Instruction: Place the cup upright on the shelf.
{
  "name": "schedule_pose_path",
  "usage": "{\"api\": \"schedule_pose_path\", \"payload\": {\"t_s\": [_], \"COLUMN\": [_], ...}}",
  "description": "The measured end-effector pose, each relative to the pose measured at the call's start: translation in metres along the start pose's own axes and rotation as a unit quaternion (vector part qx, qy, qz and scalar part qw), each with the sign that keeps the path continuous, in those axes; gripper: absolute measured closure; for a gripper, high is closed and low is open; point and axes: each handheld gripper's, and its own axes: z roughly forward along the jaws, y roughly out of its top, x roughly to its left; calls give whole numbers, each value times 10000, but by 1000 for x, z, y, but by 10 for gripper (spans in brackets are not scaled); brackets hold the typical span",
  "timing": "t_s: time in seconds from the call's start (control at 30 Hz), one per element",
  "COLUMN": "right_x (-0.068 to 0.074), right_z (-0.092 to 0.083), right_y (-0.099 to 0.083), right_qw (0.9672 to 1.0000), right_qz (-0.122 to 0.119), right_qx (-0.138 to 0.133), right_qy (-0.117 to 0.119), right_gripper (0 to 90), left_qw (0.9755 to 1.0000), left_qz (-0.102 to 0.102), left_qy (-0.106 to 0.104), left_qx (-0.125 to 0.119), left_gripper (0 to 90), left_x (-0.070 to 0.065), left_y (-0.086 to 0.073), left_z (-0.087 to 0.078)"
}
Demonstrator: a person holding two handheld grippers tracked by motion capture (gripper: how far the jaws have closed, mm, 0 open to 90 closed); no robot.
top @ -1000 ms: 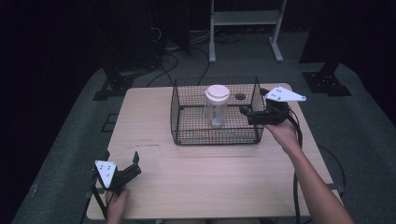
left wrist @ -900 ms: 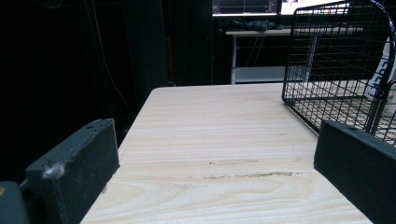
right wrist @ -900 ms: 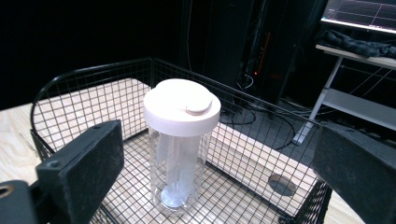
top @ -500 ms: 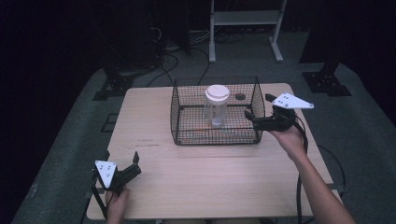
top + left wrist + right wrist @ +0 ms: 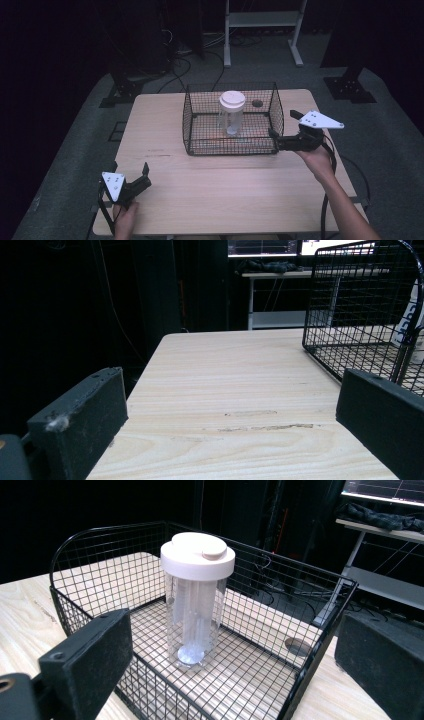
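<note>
right tool [image 5: 281,136]: out at the right of the high view, held level by the person's right hand [image 5: 316,159], tips just beside the basket's right wall near its front corner. jaws spread wide, nothing between them.
right tool up close: in the right gripper view the two black jaws rise from the lower left and lower right corners, far apart, looking over the front wire wall into the basket.
jar [image 5: 231,113]: clear plastic, white lid, standing upright on the basket floor, a touch right of centre in the high view. in the right gripper view the jar [image 5: 196,597] sits mid-frame with pale tube-like contents inside; what they are, can't tell.
basket [image 5: 190,129]: black wire, open on top, resting on the far middle of the bench.
bench [image 5: 210,190]: pale wood, taking up the centre of the high view.
left tool [image 5: 141,176]: lower left of the high view, near the front left corner of the bench, gripped by the left hand [image 5: 125,218]. jaws apart, holding nothing.
left tool up close: the left gripper view looks low across bare wood, with the basket [image 5: 360,320] at upper right, well apart from it.
dark round spot [image 5: 257,103]: on the bench just behind the basket's far right side.
</note>
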Motion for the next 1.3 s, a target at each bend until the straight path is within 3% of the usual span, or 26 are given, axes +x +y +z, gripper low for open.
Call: {"api": "schedule_pose_path", "payload": {"t_s": [0.73, 1.3], "right_x": [6, 8], "right_z": [-30, -47], "right_y": [-24, -49], "right_qw": [9999, 9999], "right_qz": [-74, 91], "right_qx": [18, 72], "right_qy": [-68, -99], "right_gripper": [16, 16], "left_qw": [10000, 10000], "left_qz": [24, 38], "left_qy": [2, 1], "left_qx": [0, -2], "left_gripper": [0, 0], "left_x": [0, -1], "left_y": [0, 0], "left_z": [0, 0]}}
